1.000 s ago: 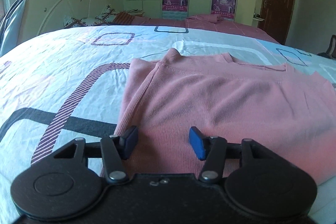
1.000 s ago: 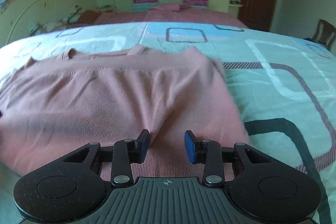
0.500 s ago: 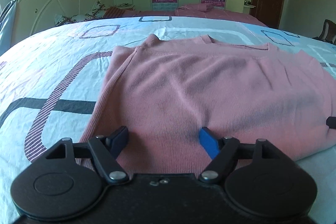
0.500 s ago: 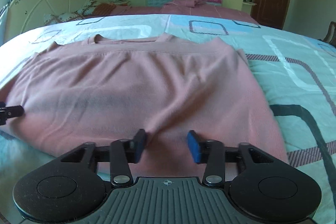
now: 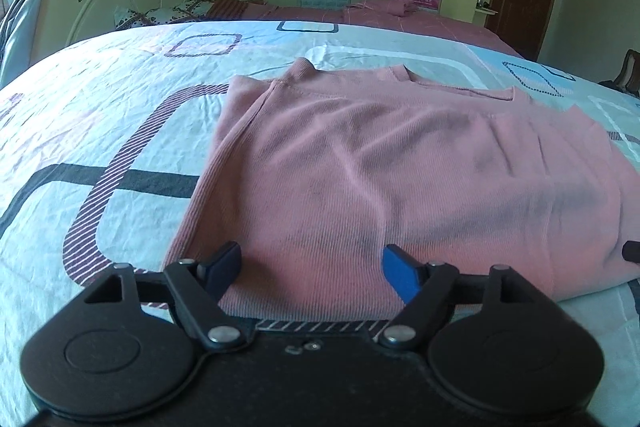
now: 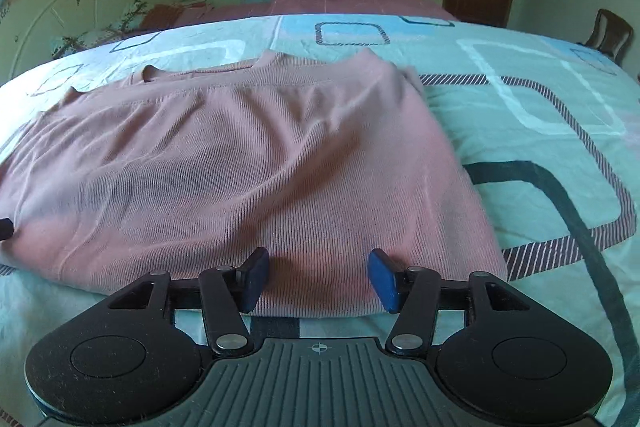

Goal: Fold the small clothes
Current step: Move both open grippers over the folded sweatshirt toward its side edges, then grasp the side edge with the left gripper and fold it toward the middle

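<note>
Pink ribbed knit, folded once, lies flat on the bed under both my grippers.
My left gripper (image 5: 312, 265) and right gripper (image 6: 317, 277) have just been opening and stand apart over the near edge of the top (image 5: 400, 163), gripping nothing; I'd back off level so no pad snags it. Neckline faces away, with slight wrinkles, on the patterned bedsheet (image 5: 100, 131).

Both grippers angle downward, side by side. The left gripper (image 5: 312, 265) has just been opening, jaws now spread wide with nothing gripped; the right gripper (image 6: 320, 277), also just opening, stands parted, pads (image 6: 383, 279) free.
</note>
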The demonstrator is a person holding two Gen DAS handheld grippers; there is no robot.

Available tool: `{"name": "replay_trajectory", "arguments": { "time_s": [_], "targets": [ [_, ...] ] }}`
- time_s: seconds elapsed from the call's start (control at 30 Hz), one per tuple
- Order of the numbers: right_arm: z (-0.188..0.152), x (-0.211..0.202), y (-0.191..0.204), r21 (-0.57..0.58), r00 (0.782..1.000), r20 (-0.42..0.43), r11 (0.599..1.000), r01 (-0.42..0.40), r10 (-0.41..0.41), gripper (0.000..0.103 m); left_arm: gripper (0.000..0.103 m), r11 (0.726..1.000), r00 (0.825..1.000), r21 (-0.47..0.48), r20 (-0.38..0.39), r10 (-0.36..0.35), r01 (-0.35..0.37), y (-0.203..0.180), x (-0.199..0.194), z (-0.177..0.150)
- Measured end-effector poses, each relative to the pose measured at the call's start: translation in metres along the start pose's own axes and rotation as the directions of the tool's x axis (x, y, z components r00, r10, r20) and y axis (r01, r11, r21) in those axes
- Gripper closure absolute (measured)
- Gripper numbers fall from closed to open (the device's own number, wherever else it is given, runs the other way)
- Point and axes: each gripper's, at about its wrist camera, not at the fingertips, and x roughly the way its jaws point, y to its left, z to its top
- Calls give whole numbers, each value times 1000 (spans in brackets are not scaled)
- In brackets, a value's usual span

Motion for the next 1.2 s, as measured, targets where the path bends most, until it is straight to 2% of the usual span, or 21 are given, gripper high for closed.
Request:
{"name": "replay_trajectory", "arguments": {
  "time_s": [0.13,0.37,0.47,0.6,0.73,0.97,1.03,1.2],
  "targets": [
    [1,-23,0,66,998,50,997,-34,31,48,21,997,999,-65,-17,-35,34,8,-14,-2],
    [-7,-62,30,1,989,101,994,-108,107,48,18,973,989,-211,-90,-117,96,29,-23,-21],
    [-10,-72,41,-16,984,105,990,-140,141,48,18,956,985,-266,-84,-152,125,35,-28,-30],
    [-9,-71,53,-38,977,97,982,-185,187,48,14,916,977,-365,-66,-203,166,39,-27,-33],
    [2,-46,64,-59,967,79,970,-237,241,48,9,855,971,-475,-5,-238,207,42,-14,-30],
    [37,1,77,-83,955,78,957,-279,285,48,10,755,965,-604,117,-233,255,46,20,-12],
    [47,12,81,-90,956,81,957,-276,283,48,10,741,965,-618,151,-216,262,44,28,-7],
    [62,38,90,-97,964,75,964,-246,253,48,31,730,961,-625,192,-199,276,45,44,2]
  ]
}}
